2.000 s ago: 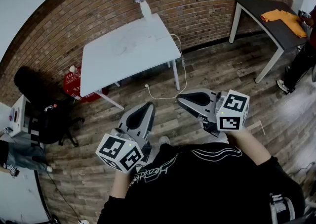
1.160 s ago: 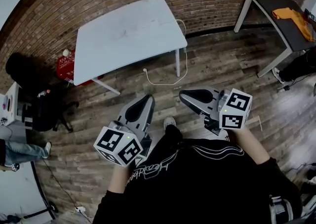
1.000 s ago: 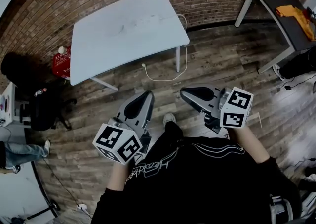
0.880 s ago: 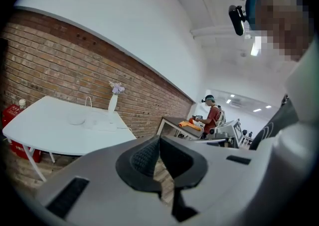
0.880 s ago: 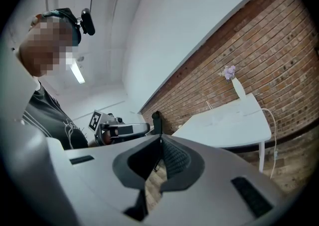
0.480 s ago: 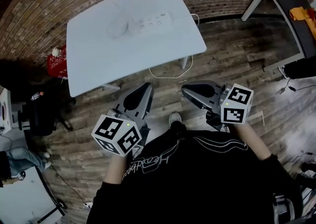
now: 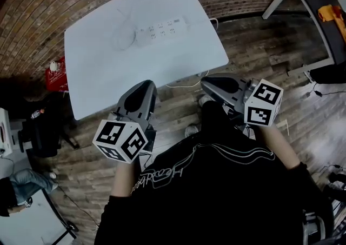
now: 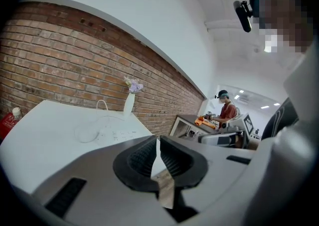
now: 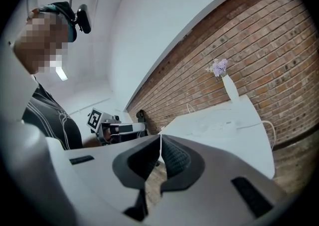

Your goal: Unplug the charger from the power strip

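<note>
Left gripper [image 7: 144,85] and right gripper [image 7: 207,82], both closed (empty), near the white table [image 7: 135,73] with power strip [image 7: 162,26]

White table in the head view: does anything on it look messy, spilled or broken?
Nothing looks spilled or broken. The only untidy bit is the wiring: a loosely coiled white cable lies beside the power strip on the white table, and the strip's cord drops over the edge towards the floor.

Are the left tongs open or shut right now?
Shut. In the left gripper view, the left tongs have their black pads touching at the tips, nothing between them.
</note>
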